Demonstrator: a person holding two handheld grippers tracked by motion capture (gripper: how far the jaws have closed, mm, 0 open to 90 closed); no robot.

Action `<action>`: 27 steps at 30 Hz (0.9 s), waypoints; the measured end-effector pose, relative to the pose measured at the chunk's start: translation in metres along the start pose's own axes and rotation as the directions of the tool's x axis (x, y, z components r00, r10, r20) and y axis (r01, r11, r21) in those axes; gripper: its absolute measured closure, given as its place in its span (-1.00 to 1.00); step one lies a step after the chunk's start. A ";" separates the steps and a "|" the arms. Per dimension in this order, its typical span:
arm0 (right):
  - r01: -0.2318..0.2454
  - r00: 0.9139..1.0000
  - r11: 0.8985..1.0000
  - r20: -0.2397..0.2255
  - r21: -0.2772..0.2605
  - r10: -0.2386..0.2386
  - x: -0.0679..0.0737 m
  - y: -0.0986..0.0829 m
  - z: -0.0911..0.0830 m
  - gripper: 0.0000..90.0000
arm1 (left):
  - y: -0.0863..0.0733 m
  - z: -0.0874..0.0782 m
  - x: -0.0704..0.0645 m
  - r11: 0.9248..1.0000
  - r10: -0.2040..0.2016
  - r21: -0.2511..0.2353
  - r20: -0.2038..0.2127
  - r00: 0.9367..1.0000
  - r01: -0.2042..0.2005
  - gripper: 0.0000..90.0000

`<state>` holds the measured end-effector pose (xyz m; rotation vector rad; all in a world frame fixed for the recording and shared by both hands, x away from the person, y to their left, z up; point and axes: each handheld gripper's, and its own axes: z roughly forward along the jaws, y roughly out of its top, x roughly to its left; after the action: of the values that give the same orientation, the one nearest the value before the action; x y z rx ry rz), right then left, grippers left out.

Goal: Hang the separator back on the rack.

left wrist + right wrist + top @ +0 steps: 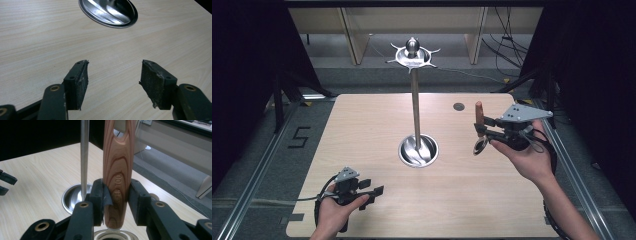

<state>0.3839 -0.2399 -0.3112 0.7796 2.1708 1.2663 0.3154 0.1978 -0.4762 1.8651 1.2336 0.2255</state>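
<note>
Gripped upright in the right gripper (115,195), that wooden-handled kitchen tool (117,167) looks light and stiff, smooth enough to slip, so pinching mid-handle seems smart. It hangs above the table (362,130), right of the metal stand (415,100) with hooks. Left gripper (113,82) rests low, jaws spread, empty.

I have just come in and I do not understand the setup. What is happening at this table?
A person holds a gripper in each hand. The right gripper is shut on a wooden-handled utensil, held upright above the table, to the right of a metal stand with hooks on top. The left gripper is open and holds nothing, near the table's front edge.
</note>
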 end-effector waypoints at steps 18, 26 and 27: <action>-0.006 1.000 1.000 -0.013 -0.004 0.005 0.000 0.014 0.005 0.52 | 0.000 -0.001 0.000 1.000 0.000 -0.004 0.003 1.000 0.000 -0.15; -0.002 1.000 1.000 -0.023 -0.010 0.001 0.002 0.021 0.009 0.52 | 0.000 -0.001 0.000 1.000 0.002 -0.006 0.003 1.000 -0.002 -0.15; -0.005 1.000 1.000 -0.022 -0.011 0.004 0.002 0.022 0.009 0.52 | 0.000 -0.001 0.000 1.000 0.002 -0.007 0.004 1.000 -0.002 -0.15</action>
<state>0.3934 -0.2239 -0.2964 0.7700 2.1793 1.2939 0.3152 0.1981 -0.4757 1.8601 1.2271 0.2269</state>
